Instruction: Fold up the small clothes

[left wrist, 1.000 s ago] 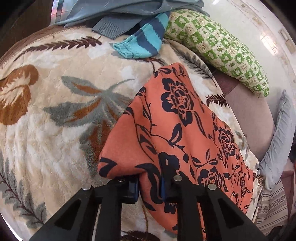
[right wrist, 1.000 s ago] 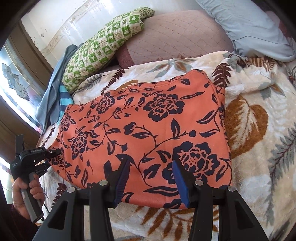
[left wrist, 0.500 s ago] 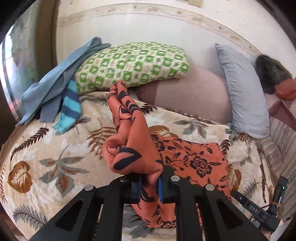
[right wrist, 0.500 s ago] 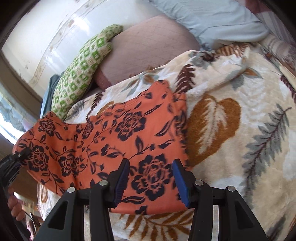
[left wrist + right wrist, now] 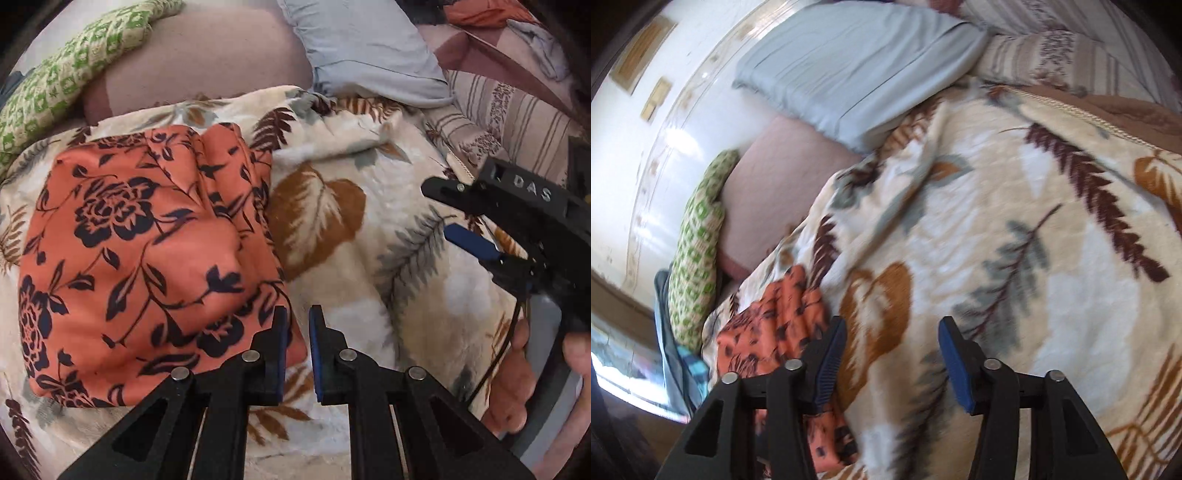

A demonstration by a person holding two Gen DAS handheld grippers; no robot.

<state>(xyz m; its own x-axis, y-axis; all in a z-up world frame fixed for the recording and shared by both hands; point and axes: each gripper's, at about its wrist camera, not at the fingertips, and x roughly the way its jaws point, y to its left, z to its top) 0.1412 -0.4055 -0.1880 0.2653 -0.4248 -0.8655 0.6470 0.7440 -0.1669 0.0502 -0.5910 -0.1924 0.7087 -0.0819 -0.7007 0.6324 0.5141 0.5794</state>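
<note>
We hold the left hand-held gripper [image 5: 295, 347] over the bed, its jaws nearly pressed together with only a thin gap and no cloth between them; the orange floral garment [image 5: 147, 258] lies folded just ahead and to the left of its tips, the near edge touching or just beside the left finger. We judge that a fold has been laid over, since the cloth sits as a doubled, puffy bundle with gathered pleats along its far right edge, resting on the leaf-patterned blanket [image 5: 369, 295]. Our right hand-held gripper [image 5: 892, 354] is opening, jaws spread with only bare blanket between them; the garment shows low at the left of its left finger, beside rather than between. From the left wrist view this right tool [image 5: 509, 236] hangs off to the right, well apart from the garment, a hand [image 5: 517, 380] around its grip. Beyond the garment, a green patterned pillow [image 5: 66, 81] and a pale blue pillow [image 5: 362, 51] lean at the head of the bed. We think the bundle still needs smoothing.
</note>
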